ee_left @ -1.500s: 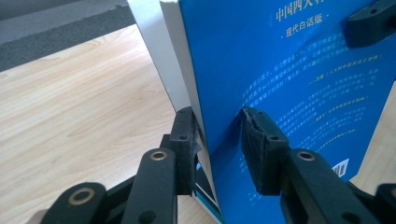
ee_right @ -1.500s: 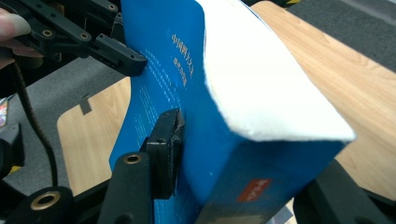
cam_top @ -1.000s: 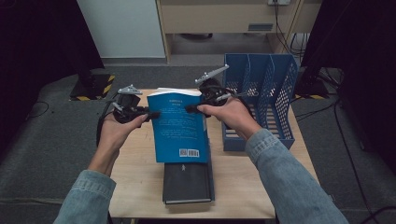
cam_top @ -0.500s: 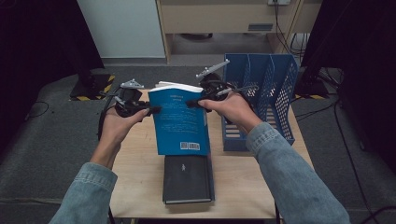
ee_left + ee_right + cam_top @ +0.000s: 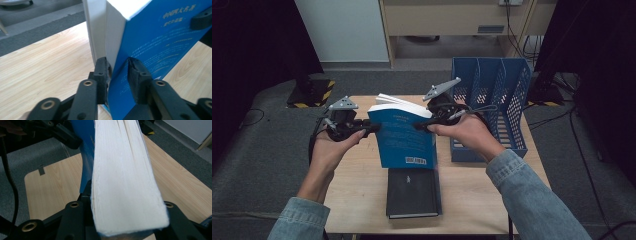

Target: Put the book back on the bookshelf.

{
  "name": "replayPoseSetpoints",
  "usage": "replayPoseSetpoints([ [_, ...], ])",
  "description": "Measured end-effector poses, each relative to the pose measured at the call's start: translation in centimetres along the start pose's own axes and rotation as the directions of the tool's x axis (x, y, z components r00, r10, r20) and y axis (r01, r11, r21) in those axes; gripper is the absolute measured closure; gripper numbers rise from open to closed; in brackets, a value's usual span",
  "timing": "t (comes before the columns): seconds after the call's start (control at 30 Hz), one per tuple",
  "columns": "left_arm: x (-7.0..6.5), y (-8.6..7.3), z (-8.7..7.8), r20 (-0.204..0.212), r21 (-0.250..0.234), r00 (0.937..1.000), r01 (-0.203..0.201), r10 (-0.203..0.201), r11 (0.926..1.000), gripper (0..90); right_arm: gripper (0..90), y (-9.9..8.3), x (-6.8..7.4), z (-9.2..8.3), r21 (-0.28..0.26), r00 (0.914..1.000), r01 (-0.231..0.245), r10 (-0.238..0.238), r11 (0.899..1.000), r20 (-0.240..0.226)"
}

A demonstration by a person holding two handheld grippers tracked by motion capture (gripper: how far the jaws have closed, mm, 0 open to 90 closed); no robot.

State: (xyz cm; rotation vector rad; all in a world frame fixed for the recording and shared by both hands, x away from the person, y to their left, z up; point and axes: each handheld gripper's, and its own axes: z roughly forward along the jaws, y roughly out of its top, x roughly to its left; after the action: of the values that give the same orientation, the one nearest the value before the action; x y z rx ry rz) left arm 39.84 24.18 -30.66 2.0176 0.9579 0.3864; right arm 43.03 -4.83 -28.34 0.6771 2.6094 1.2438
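Note:
A blue paperback book [image 5: 404,137] stands nearly upright above the wooden table [image 5: 357,175], held from both sides. My left gripper [image 5: 371,129] grips its left edge; in the left gripper view the jaws have just been closing, and the pads pinch the blue book [image 5: 160,50] between cover and pages. My right gripper [image 5: 418,126] clamps the right edge, and the book's white page block [image 5: 120,182] sits between its jaws. A black book [image 5: 413,192] lies flat on the table just below the blue one.
A blue perforated file rack [image 5: 492,100] with upright dividers stands on the table's right side, close to the right hand. Grey carpet surrounds the table. A pale cabinet stands at the back.
Both hands have lifted the blue book and tipped it more upright, moving it away from the front edge. More of the black book underneath now shows.

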Motion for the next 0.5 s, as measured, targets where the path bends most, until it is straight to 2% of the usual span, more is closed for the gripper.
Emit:
replayPoseSetpoints([
  [0.03, 0.01, -0.07, -0.13, -0.015, -0.003, 0.9999, -0.007, 0.007, 1.0000, 74.4, 58.5, -0.03, 0.12, -0.07, 0.002, 1.0000, 0.006, -0.006, 1.000, -0.001],
  [0.1, 0.22, -0.30, -0.21, -0.003, -0.013, 1.0000, 0.001, -0.001, 0.9999, 77.6, 58.4, -0.04, 0.24, -0.12, 0.002, 0.9999, 0.009, -0.009, 1.000, -0.009],
  [0.3, 0.58, -0.81, -0.18, 0.023, -0.042, 0.9996, 0.017, -0.016, 0.9990, 77.4, 57.8, 0.08, 0.24, -0.09, 0.004, 0.9993, 0.024, -0.024, 1.000, -0.030],
  [0.5, 0.36, -0.91, -0.35, 0.025, -0.044, 0.9996, 0.016, -0.015, 0.9989, 76.9, 56.1, 0.44, 0.47, -0.11, 0.015, 0.9988, 0.034, -0.033, 0.999, -0.037],
])
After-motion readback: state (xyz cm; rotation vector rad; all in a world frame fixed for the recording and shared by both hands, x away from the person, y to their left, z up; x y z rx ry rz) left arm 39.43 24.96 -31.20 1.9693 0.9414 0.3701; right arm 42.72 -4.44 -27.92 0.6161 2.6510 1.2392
